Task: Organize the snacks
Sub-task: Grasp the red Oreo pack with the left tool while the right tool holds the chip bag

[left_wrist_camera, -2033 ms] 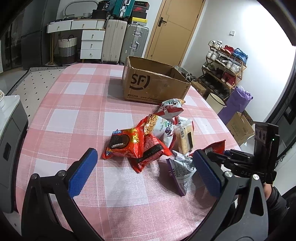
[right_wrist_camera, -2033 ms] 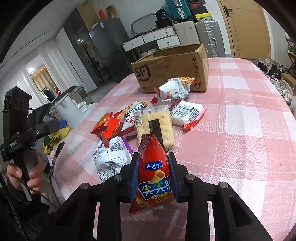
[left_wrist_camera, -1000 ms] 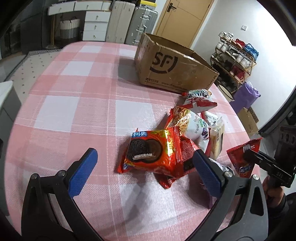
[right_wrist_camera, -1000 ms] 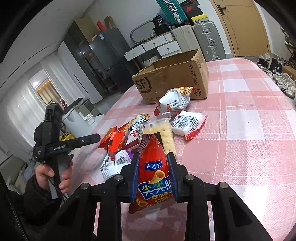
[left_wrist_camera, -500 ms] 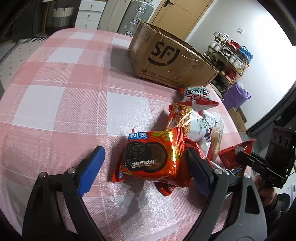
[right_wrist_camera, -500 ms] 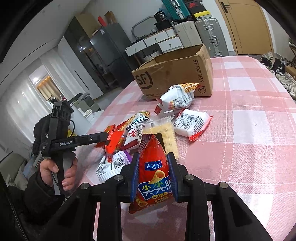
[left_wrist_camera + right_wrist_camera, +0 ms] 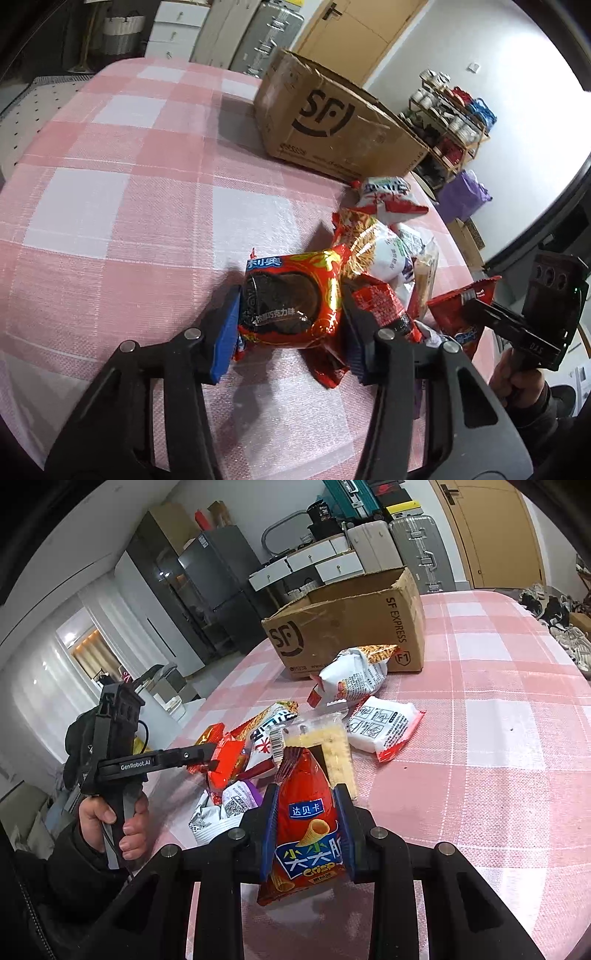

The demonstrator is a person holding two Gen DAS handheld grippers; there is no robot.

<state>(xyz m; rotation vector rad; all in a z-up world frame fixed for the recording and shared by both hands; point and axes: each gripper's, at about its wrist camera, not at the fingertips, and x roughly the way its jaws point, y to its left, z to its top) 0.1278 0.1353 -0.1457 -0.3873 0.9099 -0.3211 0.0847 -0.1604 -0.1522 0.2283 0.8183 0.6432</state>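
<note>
Snacks in crinkled foil and plastic packets (image 7: 382,725) lie heaped on the surface covered by a pink-and-white checked cloth (image 7: 122,192), near an open brown cardboard box printed with an SF logo (image 7: 332,122). The left hand-held gripper (image 7: 288,325) is seen closing its blue-padded jaws on a red foil packet of chocolate sandwich biscuits (image 7: 291,302), whose two sides are touched by the pads while it rests at the near edge of the heap. The right hand-held gripper (image 7: 306,834) is pressed together on a red bag of cone-shaped crisps (image 7: 308,823), which is held upright above the cloth, just in front of a clear packet of pale crackers (image 7: 332,746).
</note>
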